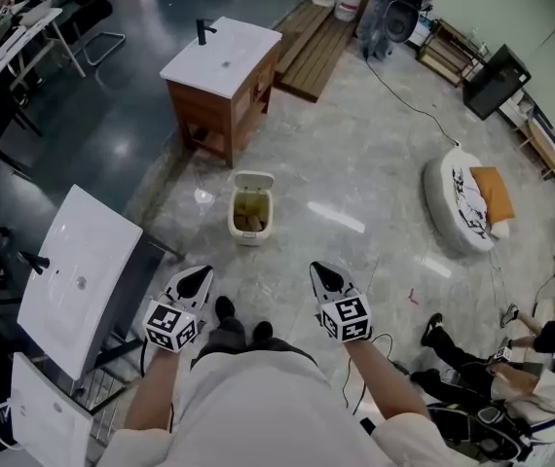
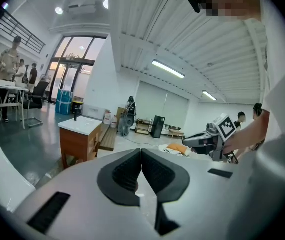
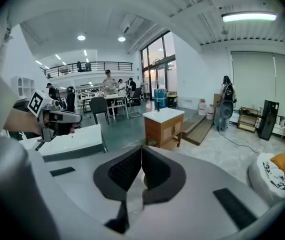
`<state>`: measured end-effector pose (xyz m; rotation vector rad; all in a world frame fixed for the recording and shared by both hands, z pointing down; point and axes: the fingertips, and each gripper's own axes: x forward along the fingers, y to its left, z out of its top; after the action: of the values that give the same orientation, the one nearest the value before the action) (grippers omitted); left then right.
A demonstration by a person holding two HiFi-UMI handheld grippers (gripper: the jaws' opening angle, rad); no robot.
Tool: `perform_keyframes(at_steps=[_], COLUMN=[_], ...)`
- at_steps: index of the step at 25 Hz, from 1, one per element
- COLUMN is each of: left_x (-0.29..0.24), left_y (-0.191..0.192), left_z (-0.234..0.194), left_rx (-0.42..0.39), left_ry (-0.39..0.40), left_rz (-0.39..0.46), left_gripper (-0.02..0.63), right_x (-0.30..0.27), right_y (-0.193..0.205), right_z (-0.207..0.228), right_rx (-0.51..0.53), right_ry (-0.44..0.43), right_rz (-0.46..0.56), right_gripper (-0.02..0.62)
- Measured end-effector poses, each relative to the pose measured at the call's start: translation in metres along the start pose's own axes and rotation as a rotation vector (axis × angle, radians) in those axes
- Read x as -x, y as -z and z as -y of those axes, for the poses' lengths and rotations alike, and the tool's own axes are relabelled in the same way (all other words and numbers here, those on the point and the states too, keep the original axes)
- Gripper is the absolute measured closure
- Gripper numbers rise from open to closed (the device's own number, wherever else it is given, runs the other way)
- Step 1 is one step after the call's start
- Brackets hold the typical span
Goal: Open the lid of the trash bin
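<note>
A small cream trash bin (image 1: 250, 205) stands on the marble floor ahead of my feet, in the head view only. Its middle looks brownish from above, and I cannot tell how its lid stands. Both grippers hang at waist height, well short of the bin. The left gripper (image 1: 198, 278) is shut, its dark pads meeting at the tips (image 2: 141, 151). My right gripper (image 1: 323, 274) is shut too, with nothing between its pads (image 3: 141, 149). Each gripper shows in the other's view: the right gripper (image 2: 197, 140) and the left gripper (image 3: 65, 117).
A wooden vanity with a white sink top (image 1: 221, 61) stands behind the bin. White sink slabs (image 1: 78, 275) lean on a rack at my left. A round cushion bed (image 1: 462, 202) lies to the right, and a person (image 1: 511, 358) sits on the floor at the lower right.
</note>
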<state>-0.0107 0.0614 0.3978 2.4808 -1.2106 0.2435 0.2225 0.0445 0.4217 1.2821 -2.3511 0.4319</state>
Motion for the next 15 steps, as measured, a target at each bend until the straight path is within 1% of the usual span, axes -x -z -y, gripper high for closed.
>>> perform_keyframes(at_steps=[4,8,11,15], left_x=[0.016,0.030,0.041,0.057], left_y=[-0.007,-0.015,-0.019,-0.020], left_z=[0.019,0.038,0.043,0.039], left_rx=[0.020,0.022,0.005,-0.030], left_ry=[-0.026,-0.038,-0.042,-0.045], left_rz=[0.036,0.059,0.066,0.067], left_gripper=[0.589,0.589,0.591,0.589], right_x=[0.020,0.035,0.045,0.056], right_y=[-0.003,0.000,0.002,-0.004], right_z=[0.001,0.002,0.000,-0.013], right_rx=[0.003,0.010,0.005,0.032], right_ry=[-0.007,-0.013,-0.004,0.012], right_rz=[0.031,0.045,0.053,0.079], right_gripper=[0.565,0.565,0.565,0.565])
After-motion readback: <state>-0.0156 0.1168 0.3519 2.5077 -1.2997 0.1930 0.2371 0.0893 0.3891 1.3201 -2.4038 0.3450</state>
